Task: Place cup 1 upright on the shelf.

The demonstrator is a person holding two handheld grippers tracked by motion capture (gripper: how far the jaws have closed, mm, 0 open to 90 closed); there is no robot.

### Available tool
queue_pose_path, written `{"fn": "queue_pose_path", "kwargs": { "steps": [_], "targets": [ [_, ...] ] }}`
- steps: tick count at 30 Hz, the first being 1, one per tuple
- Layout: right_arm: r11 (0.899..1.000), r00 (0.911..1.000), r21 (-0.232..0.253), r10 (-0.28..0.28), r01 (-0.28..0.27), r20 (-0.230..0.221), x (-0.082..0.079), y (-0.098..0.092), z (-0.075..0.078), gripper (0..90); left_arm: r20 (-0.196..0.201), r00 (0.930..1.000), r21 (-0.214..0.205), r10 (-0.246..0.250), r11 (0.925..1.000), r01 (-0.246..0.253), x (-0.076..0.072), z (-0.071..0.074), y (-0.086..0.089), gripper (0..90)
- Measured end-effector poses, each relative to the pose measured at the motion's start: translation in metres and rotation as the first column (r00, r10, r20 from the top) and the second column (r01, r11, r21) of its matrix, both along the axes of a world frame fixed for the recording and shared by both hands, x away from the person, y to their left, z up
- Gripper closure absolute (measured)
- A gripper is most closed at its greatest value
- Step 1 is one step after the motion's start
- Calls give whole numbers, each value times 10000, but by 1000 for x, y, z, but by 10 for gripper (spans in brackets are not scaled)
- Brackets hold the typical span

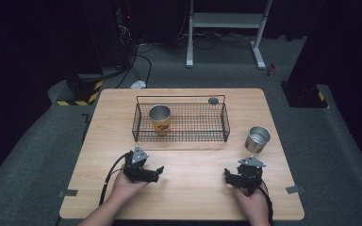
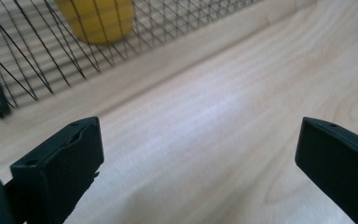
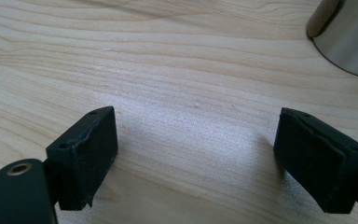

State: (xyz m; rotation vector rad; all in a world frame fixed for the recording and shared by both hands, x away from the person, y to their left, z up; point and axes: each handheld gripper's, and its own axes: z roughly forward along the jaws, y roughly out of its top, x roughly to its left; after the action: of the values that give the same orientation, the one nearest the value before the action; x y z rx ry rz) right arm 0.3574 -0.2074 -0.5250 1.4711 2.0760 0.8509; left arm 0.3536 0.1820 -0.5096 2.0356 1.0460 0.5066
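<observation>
A black wire basket (image 1: 181,122) stands at the middle back of the wooden table (image 1: 193,197). A yellow cup (image 1: 160,119) with a metal rim stands upright in the basket's left part. A steel cup (image 1: 257,139) stands on the table to the right of the basket. My left gripper (image 1: 143,170) is held low in front of the basket's left end, open and with nothing in it. In the left gripper view the jaws (image 2: 198,158) frame bare wood, with the basket (image 2: 28,60) and the yellow cup (image 2: 98,18) beyond. My right gripper (image 1: 243,176), also open with nothing in it (image 3: 196,154), sits near the steel cup (image 3: 349,32).
A small dark round disc (image 1: 213,100) lies on the table behind the basket's right end. Bare wood stretches between the two grippers and along the front edge. Beyond the table are a grey floor, cables and a white stand (image 1: 226,21).
</observation>
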Motion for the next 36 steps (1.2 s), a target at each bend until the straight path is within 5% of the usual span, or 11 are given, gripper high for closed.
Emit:
{"fn": "queue_pose_path", "kwargs": {
  "steps": [8,16,22,24,30,36],
  "targets": [
    [10000,10000,2,-5,5,-2,0,0,0,134,101,9995,-182,-305,9994,306,-16,-11,0,16],
    [10000,10000,-3,-5,5,5,0,0,0,134,724,9909,-657,-1136,9908,1184,-26,-6,-8,28],
    [10000,10000,-15,-6,6,10,0,0,0,135,1768,9746,-1411,-1372,9765,1630,-40,15,-11,33],
    [10000,10000,-25,-17,17,16,0,0,0,136,2234,9672,-1627,-1206,9738,1590,-43,21,-8,33],
    [10000,10000,6,-48,48,-23,-1,1,0,137,3347,9391,-2649,-781,9486,1733,-51,36,5,36],
    [10000,10000,26,-41,41,-27,-1,1,0,136,3991,9162,-2971,-374,9400,1678,-57,44,13,38]
  ]
}}
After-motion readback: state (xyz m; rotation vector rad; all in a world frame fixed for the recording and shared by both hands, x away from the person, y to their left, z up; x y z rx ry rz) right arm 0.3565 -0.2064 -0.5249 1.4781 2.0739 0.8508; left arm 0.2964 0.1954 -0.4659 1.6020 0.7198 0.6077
